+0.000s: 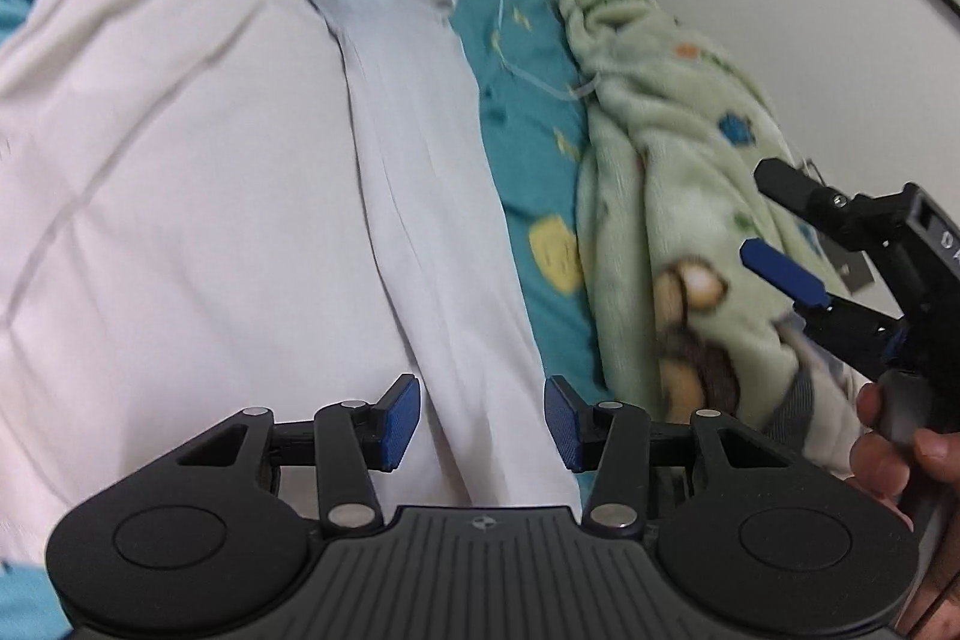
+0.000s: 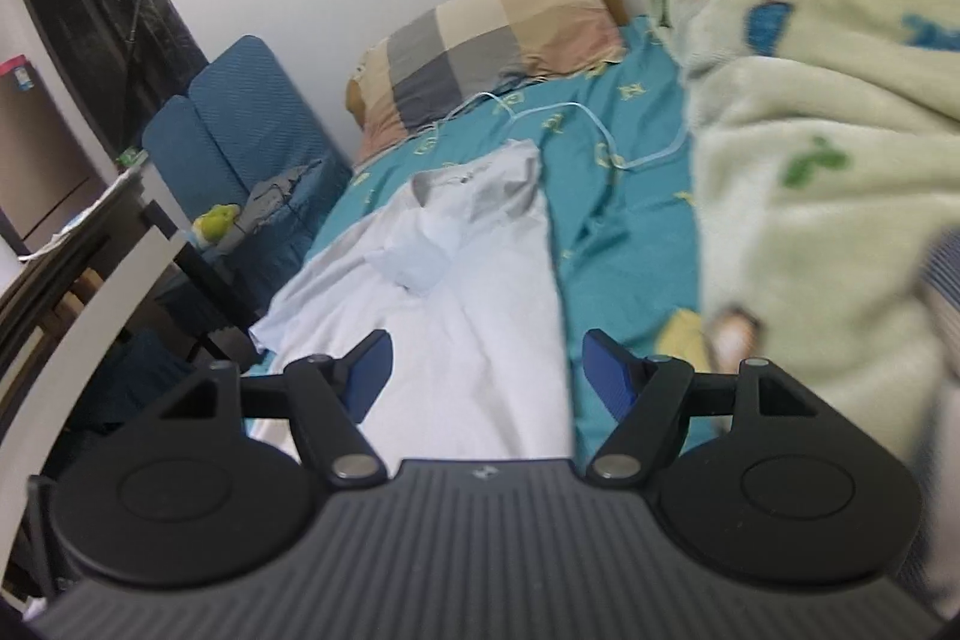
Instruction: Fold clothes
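Judging by its lie, the white shirt (image 2: 462, 280) is part-folded on the bed (image 2: 606, 232): 1 long side is turned in ahead of the left gripper (image 1: 479, 424), further folds remaining. Left fingers (image 1: 399, 421) part-open, right gripper (image 2: 489, 376) wide open; both hold nothing, shirt just beyond.

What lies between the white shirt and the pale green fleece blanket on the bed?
A strip of teal patterned bedsheet separates the white shirt from the pale green fleece blanket, crossed by a thin white cable; clearest in the right wrist view.
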Demonstrator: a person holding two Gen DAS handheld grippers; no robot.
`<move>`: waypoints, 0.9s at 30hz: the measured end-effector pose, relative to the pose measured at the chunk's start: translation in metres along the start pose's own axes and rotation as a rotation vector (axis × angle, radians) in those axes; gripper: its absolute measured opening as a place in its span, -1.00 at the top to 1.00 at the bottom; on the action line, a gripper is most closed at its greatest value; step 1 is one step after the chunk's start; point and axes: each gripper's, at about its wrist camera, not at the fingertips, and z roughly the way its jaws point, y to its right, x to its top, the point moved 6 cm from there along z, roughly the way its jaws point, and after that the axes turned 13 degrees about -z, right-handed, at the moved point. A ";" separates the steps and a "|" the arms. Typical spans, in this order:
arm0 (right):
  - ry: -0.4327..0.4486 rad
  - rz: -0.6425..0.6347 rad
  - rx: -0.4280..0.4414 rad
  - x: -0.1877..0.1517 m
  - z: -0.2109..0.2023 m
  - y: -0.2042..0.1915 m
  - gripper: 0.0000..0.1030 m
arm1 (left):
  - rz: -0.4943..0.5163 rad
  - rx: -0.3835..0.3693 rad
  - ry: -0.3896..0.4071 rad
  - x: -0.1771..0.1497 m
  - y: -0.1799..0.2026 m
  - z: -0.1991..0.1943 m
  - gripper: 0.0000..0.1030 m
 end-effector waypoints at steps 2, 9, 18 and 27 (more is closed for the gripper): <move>-0.009 0.031 -0.007 -0.009 -0.003 0.005 -0.41 | -0.002 -0.001 -0.032 -0.012 -0.003 0.006 0.08; -0.059 0.031 -0.017 -0.014 0.024 0.007 -0.41 | 0.006 0.011 -0.130 -0.030 -0.013 0.028 0.37; -0.127 0.047 -0.005 -0.027 0.044 0.012 -0.40 | 0.025 -0.018 -0.115 -0.017 -0.006 0.016 0.96; -0.158 0.168 0.017 -0.037 0.046 0.026 -0.40 | -0.128 -0.084 -0.068 0.015 -0.025 -0.025 0.99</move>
